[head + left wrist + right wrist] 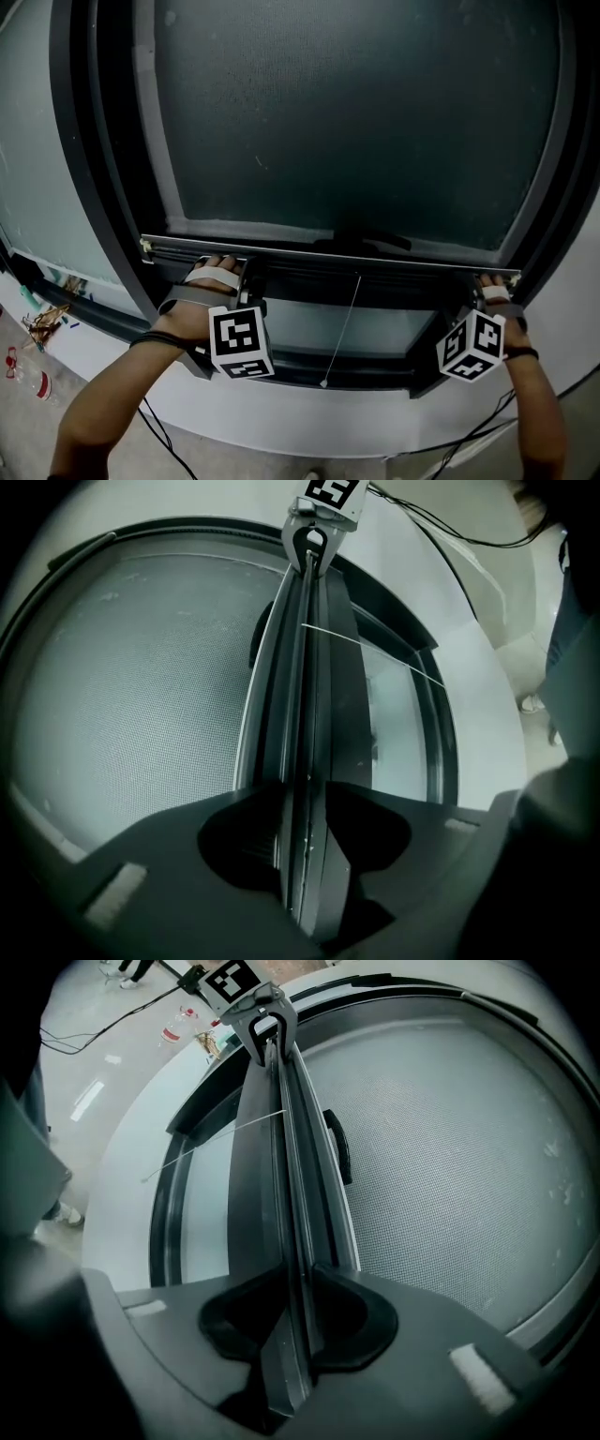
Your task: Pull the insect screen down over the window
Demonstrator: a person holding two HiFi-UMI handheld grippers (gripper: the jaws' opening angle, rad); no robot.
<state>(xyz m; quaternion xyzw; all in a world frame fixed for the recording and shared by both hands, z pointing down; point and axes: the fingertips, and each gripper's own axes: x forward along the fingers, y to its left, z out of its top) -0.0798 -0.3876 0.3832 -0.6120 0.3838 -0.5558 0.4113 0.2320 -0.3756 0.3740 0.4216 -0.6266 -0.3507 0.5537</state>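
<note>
Insect screen bar [328,253] clamped in left gripper [246,270] and right gripper [478,286].

Gap below screen bar [394,262] open; pull cord [343,328] hangs mid-gap.

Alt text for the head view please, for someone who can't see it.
Two handheld grippers clamp the bottom bar of a dark insect screen, the left gripper near its left end and the right gripper at its right end. The screen covers most of the window; a thin cord hangs from the bar's middle.
</note>
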